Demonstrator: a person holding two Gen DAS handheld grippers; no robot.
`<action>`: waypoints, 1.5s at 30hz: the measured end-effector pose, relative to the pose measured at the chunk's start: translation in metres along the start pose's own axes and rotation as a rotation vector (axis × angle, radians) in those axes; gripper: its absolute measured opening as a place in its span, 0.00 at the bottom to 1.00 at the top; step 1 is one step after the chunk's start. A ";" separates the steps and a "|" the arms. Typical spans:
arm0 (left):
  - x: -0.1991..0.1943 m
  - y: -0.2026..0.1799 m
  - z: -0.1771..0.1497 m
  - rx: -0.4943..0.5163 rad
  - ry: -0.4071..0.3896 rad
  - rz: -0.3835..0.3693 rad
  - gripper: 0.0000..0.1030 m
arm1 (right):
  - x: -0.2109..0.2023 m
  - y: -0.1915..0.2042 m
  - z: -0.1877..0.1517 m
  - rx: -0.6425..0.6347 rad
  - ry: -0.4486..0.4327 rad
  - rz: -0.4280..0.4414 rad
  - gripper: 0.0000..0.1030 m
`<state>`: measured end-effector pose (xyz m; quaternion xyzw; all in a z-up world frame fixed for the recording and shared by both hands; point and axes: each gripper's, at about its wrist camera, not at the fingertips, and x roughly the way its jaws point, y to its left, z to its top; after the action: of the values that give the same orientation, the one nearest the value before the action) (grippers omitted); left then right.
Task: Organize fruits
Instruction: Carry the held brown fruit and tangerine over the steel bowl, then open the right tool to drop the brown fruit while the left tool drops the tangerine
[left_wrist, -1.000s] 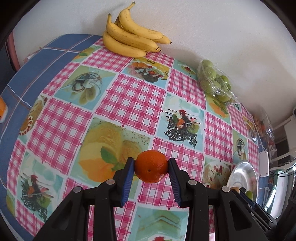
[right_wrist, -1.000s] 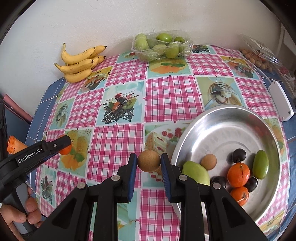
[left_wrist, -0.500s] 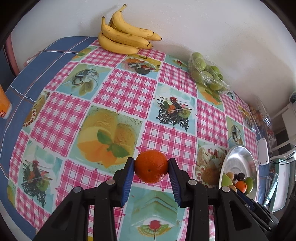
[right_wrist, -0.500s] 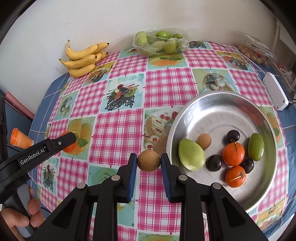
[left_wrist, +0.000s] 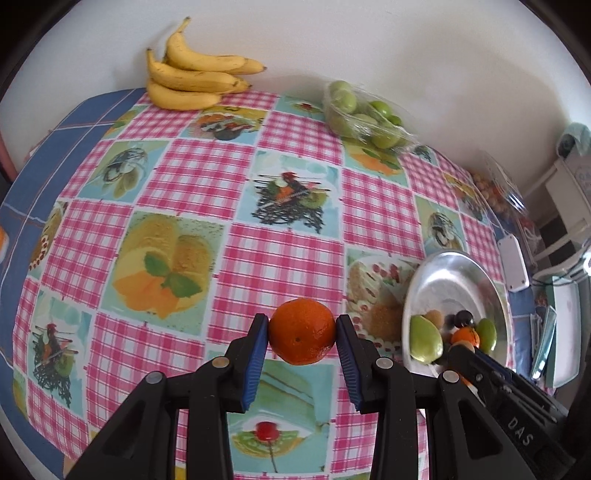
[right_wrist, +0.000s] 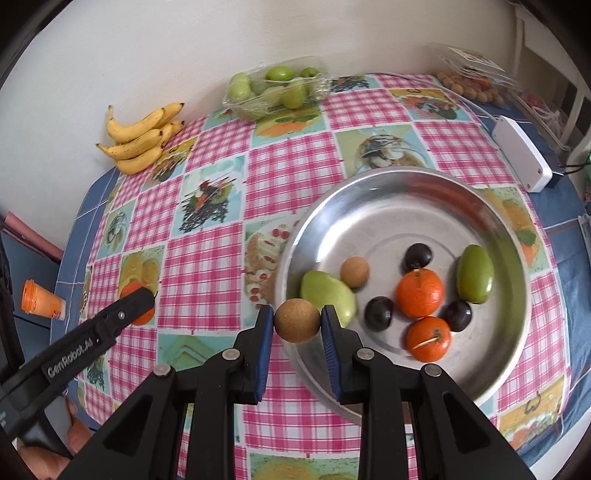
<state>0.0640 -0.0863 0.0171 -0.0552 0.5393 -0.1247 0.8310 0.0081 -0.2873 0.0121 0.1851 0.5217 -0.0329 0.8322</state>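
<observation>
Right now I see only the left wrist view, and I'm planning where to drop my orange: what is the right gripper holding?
Observer: The right gripper is shut on a round brown fruit.
Operator: How many oranges are already in the bowl?
Observer: Two oranges lie in the steel bowl.
Operator: Anything around them?
Observer: Three dark plums lie close around them.

bananas (right_wrist: 142, 138) behind, bowl (right_wrist: 491, 354) right, plums (right_wrist: 417, 256) inside
</observation>
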 end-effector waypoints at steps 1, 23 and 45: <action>0.001 -0.007 -0.001 0.016 0.003 -0.006 0.39 | -0.001 -0.006 0.001 0.013 -0.001 -0.003 0.27; 0.019 -0.118 -0.048 0.328 0.072 -0.128 0.39 | -0.012 -0.112 -0.001 0.276 -0.006 -0.073 0.27; 0.037 -0.120 -0.049 0.329 0.089 -0.146 0.39 | 0.004 -0.114 -0.002 0.280 0.018 -0.072 0.27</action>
<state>0.0162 -0.2095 -0.0083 0.0480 0.5423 -0.2737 0.7929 -0.0197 -0.3919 -0.0234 0.2808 0.5257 -0.1336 0.7918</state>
